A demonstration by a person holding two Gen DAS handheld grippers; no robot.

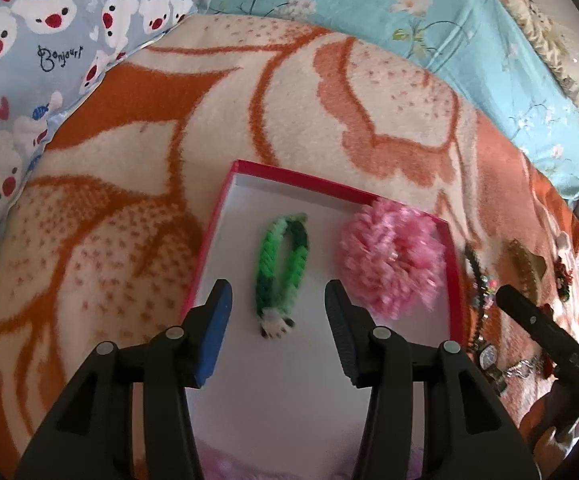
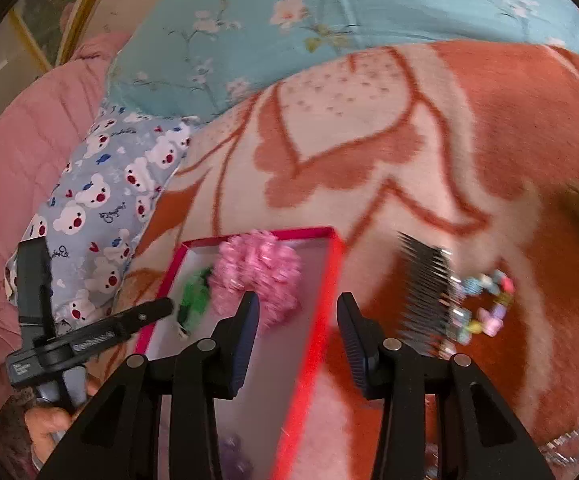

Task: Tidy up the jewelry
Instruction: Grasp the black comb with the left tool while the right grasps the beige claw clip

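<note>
A red-rimmed box (image 1: 225, 200) with a white floor lies on the orange and cream blanket (image 1: 129, 200). Inside it lie a green woven bracelet (image 1: 285, 256) and a fluffy pink scrunchie (image 1: 389, 260). My left gripper (image 1: 276, 292) hangs open over the box, with the green bracelet's lower end lying between and just beyond its blue pads, untouched. In the right wrist view my right gripper (image 2: 298, 300) stands open astride the box's right rim (image 2: 321, 308), just short of the pink scrunchie (image 2: 261, 276). The green bracelet (image 2: 193, 296) shows blurred to the left.
Right of the box lie a black comb (image 2: 425, 296), a pastel bead bracelet (image 2: 485, 304), a wristwatch (image 1: 487, 356), a dark bead bracelet (image 1: 477, 276) and a brown claw clip (image 1: 525, 264). A bear-print pillow (image 1: 29, 60) and a teal floral pillow (image 1: 409, 20) border the blanket.
</note>
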